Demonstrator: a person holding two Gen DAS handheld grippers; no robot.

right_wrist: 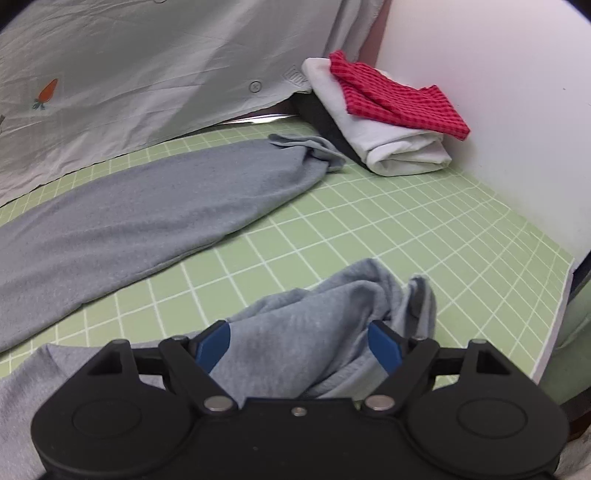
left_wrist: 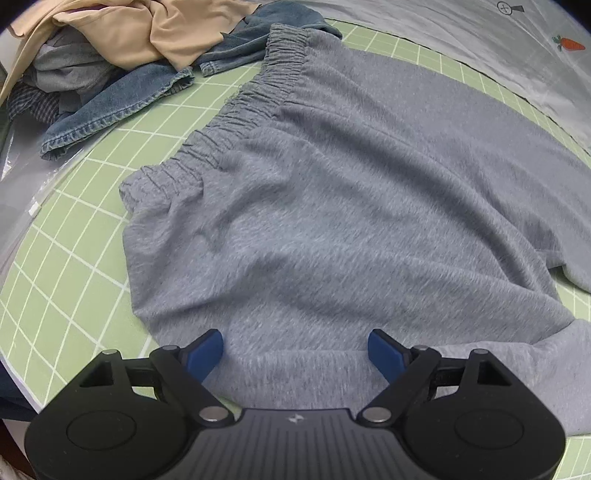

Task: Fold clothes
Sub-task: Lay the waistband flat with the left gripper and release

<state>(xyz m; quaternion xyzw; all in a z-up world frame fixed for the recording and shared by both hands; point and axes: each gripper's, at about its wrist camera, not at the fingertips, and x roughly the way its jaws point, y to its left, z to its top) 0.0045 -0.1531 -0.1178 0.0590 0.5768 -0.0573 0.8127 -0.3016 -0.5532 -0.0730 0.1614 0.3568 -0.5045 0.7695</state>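
Grey sweatpants (left_wrist: pixel 351 206) lie spread on the green grid mat (left_wrist: pixel 74 258), with the elastic waistband (left_wrist: pixel 236 110) toward the far left. My left gripper (left_wrist: pixel 295 339) hovers over the seat of the pants, its blue pads wide apart and open, nothing pinched. In the right wrist view one leg (right_wrist: pixel 147 206) lies stretched flat toward the back. The other leg (right_wrist: pixel 332 306) is bunched up just under my right gripper (right_wrist: pixel 298 328), which is open above it with its pads clear of the cloth.
A pile of unfolded clothes, a beige piece (left_wrist: pixel 147 26) on denim (left_wrist: pixel 122 99), sits at the far left. A folded white garment (right_wrist: pixel 388 140) with a red checked one (right_wrist: pixel 395 96) on top rests by the white wall (right_wrist: pixel 498 110). The mat's edge (right_wrist: pixel 561 295) runs at the right.
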